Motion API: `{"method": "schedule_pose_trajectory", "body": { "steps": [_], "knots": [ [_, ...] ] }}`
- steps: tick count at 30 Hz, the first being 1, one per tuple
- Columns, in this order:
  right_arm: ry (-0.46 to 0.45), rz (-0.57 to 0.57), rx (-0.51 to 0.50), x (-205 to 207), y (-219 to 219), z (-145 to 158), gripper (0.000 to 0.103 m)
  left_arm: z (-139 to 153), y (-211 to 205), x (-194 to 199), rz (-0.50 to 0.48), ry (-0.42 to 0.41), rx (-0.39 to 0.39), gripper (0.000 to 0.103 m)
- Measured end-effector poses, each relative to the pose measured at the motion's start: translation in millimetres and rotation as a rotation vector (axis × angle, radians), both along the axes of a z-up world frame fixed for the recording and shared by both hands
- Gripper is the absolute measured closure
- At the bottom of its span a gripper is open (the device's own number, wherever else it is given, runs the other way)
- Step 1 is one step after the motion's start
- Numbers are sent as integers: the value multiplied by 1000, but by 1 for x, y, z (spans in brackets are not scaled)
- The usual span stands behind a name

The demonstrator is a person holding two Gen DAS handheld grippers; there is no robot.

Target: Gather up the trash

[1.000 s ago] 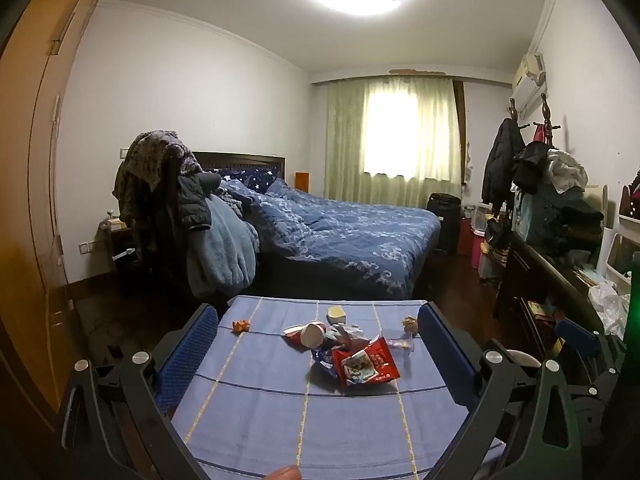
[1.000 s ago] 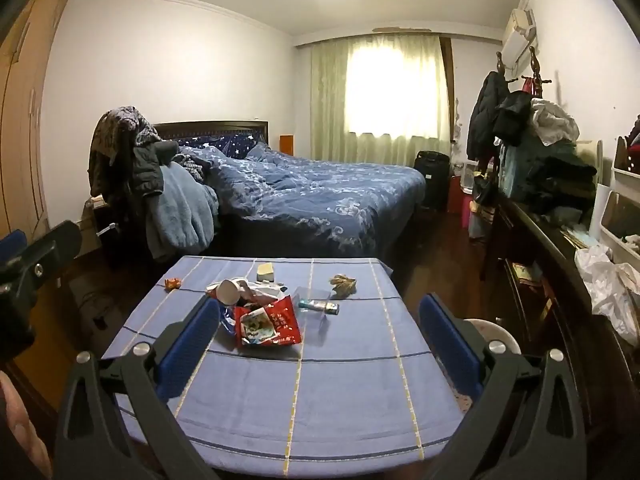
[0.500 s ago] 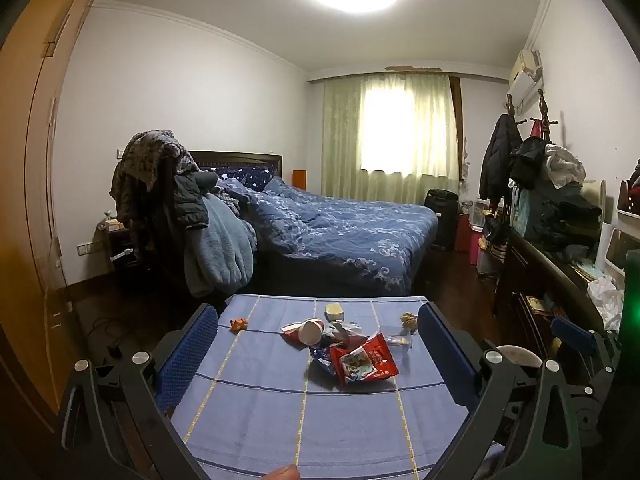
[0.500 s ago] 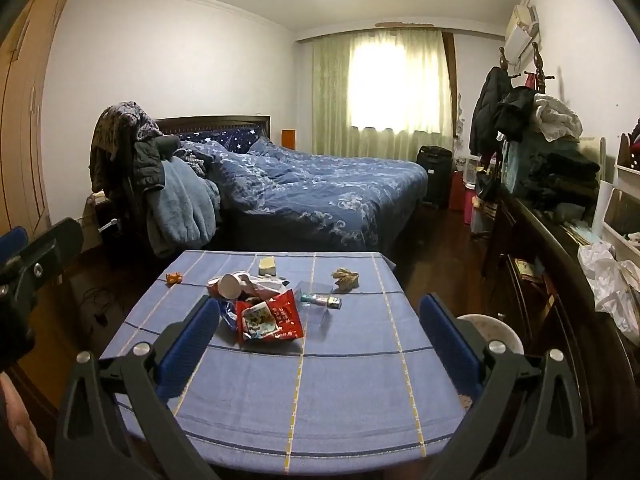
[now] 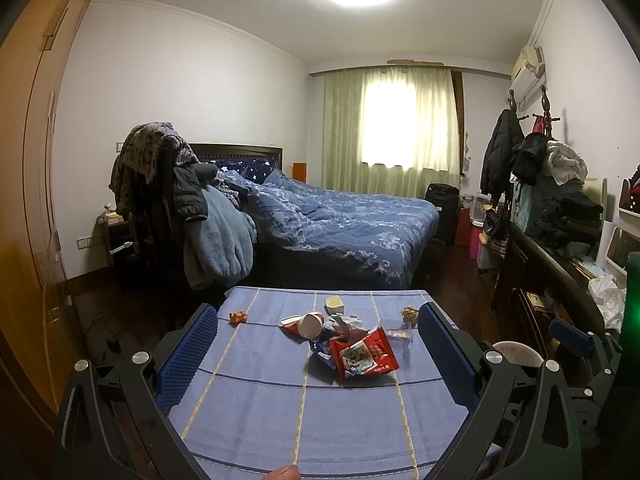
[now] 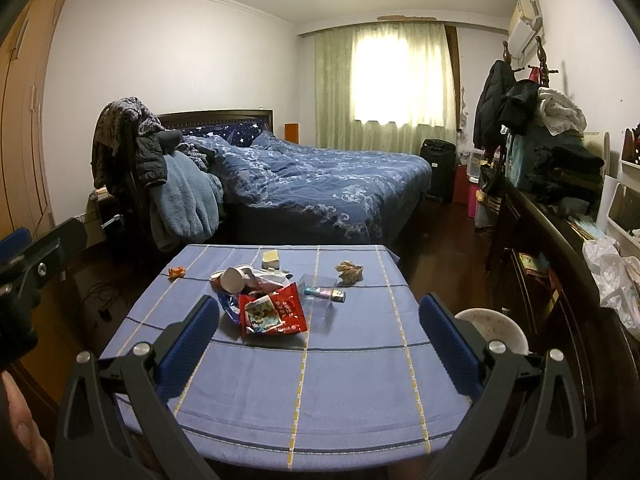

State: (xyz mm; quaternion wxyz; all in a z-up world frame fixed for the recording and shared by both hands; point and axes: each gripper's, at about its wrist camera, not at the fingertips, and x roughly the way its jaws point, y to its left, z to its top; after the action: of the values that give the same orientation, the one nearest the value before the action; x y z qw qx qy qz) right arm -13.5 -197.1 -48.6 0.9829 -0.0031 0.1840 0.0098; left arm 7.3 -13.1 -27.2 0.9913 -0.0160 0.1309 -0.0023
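Trash lies in a pile on the blue-clothed table [image 6: 352, 380]: a red snack bag [image 6: 274, 314] [image 5: 366, 356], a tipped paper cup [image 6: 233, 279] [image 5: 310, 324], a small yellow block [image 6: 271, 257], a crumpled brown paper wad [image 6: 350, 272], a clear wrapper with a printed stick [image 6: 325, 293] and an orange scrap [image 6: 176, 272] [image 5: 238, 317]. My left gripper [image 5: 318, 350] is open, hovering above the table's near half with the pile between its blue pads. My right gripper [image 6: 320, 338] is open too, back from the pile, empty.
A bed with a blue duvet [image 6: 320, 188] stands beyond the table. A chair piled with clothes [image 6: 160, 184] sits at the left. A dark dresser [image 6: 560, 280] with clutter runs along the right, and a white round bin [image 6: 496, 328] stands by the table's right edge.
Both cameras have tilted down and edged slightly nearer the table; the trash pile sits lower in both views. Nothing on the table has moved.
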Motion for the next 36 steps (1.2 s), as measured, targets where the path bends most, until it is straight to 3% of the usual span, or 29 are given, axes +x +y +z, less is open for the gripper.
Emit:
{"method": "schedule_pose_trajectory", "body": {
  "steps": [17,36],
  "knots": [
    [-15,-31,-8,-2,-3,-2,3,2,6,0,9,-9,-3,4],
    [-100,-122,4,-21,-33,31,3,15,12,-7,27,-22,-10,4]
  ]
}}
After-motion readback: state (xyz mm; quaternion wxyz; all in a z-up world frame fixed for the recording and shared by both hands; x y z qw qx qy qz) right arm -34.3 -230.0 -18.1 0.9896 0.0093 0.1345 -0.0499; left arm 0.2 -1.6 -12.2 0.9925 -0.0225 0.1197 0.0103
